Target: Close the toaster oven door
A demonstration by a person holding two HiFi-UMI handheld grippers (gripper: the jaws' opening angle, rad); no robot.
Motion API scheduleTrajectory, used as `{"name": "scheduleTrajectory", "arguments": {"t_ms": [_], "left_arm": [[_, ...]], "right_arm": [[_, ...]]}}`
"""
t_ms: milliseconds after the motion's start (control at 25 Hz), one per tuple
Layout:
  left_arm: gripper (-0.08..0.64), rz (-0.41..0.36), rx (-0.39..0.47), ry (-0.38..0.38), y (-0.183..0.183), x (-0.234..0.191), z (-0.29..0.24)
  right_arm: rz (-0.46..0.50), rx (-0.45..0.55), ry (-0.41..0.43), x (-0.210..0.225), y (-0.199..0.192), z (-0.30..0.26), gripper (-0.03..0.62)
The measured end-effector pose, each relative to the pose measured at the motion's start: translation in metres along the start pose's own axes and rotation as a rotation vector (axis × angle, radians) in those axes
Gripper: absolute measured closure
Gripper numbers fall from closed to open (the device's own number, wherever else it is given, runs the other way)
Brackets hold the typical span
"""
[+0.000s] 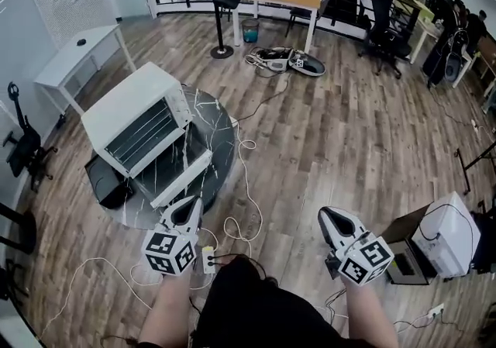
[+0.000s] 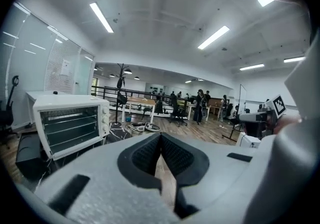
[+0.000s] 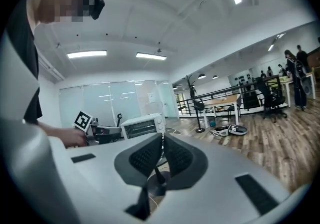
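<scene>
Toaster oven [image 1: 138, 123] sits on the round surface [image 1: 223, 131], door [image 1: 182, 172] hanging open. Your left tool [image 1: 188, 205] is just beside the oven door's front edge, pressed together, empty. Your right tool [image 1: 332, 218] is well right of the oven, also pressed together, empty

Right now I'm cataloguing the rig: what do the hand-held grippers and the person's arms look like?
The left hand-held gripper and right hand-held gripper: grey wedge-shaped shells, black ribbed pads, a black-and-white marker cube each. Forearms bare; black top.

Toaster oven [image 1: 133, 112] on round table [image 1: 221, 131], door [image 1: 180, 177] just ahead of left gripper [image 1: 187, 205], right gripper [image 1: 332, 217] apart.
</scene>
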State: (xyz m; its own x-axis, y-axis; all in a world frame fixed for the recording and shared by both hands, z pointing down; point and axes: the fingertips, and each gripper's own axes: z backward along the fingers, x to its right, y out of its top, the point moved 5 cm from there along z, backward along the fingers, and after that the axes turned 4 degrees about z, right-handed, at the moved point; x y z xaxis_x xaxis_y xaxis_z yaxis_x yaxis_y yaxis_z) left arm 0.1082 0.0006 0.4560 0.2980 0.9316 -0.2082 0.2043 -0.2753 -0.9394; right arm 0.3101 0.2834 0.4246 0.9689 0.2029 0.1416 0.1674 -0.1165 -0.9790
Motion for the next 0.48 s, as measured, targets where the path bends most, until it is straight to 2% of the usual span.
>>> {"name": "scheduleTrajectory", "arguments": {"t_ms": [200,480], "left_arm": [[0.555,0.044,0.012,0.099,-0.007,-0.038,-0.013],[0.555,0.109,0.049,0.200,-0.012,-0.108,-0.037]], "right_arm": [[0.030,-0.036,0.134,0.004,-0.001,-0.070,0.571],[0.115,-0.110,0.315,-0.004,0.012,-0.200,0.567]]}}
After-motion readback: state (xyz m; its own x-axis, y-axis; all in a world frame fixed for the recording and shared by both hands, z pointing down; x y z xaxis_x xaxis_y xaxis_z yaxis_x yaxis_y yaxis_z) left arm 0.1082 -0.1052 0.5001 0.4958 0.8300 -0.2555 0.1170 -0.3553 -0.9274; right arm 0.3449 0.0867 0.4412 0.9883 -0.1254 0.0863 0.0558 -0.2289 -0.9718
